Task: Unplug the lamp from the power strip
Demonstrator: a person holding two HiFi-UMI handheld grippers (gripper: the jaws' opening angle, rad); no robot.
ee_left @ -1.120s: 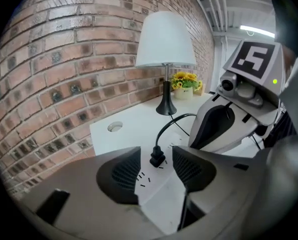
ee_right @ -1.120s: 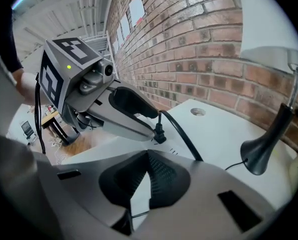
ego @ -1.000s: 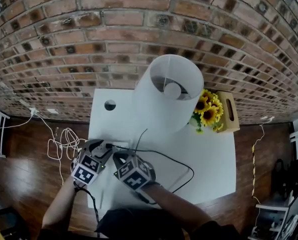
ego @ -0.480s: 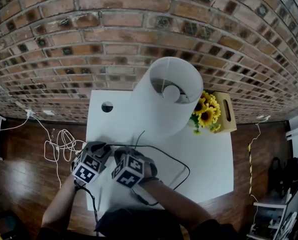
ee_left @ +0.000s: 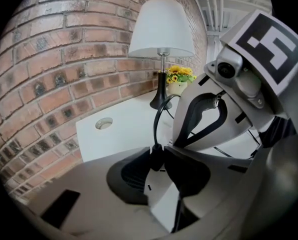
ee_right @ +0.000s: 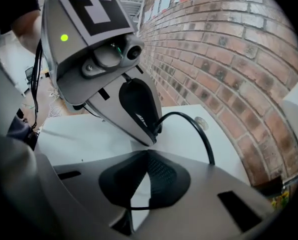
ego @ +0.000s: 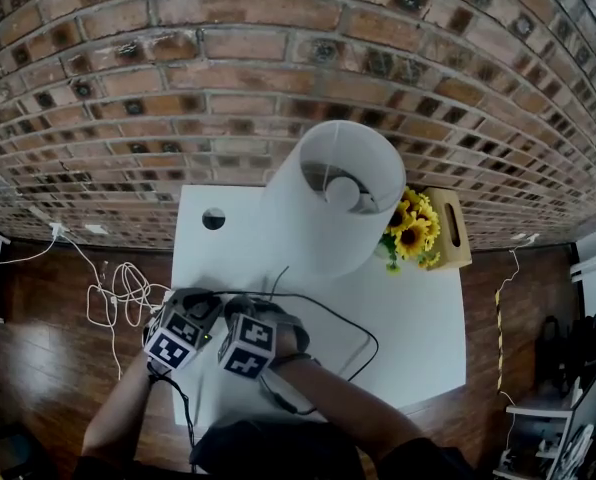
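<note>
Black, the plug [ee_left: 156,159] stands pinched between the pad tips of the left gripper [ee_left: 157,153], whose jaws have just been closing on it. Its long axis rises toward 12 o'clock out of the white power strip [ee_left: 159,193]. The right gripper [ee_right: 146,153], jaws together on nothing, sits at 3 o'clock, so the left is nearer; beyond, the cord [ee_left: 155,121] arcs to the lamp [ee_left: 161,29] at 12 o'clock.

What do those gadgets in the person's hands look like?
Two pale grey plastic tools. The left gripper and right gripper each have two jaws with dark ribbed pads, a small camera and a cube of black-and-white square markers. A green light glows on the left one's cube; a black cable trails from it. The person's top is dark.
</note>
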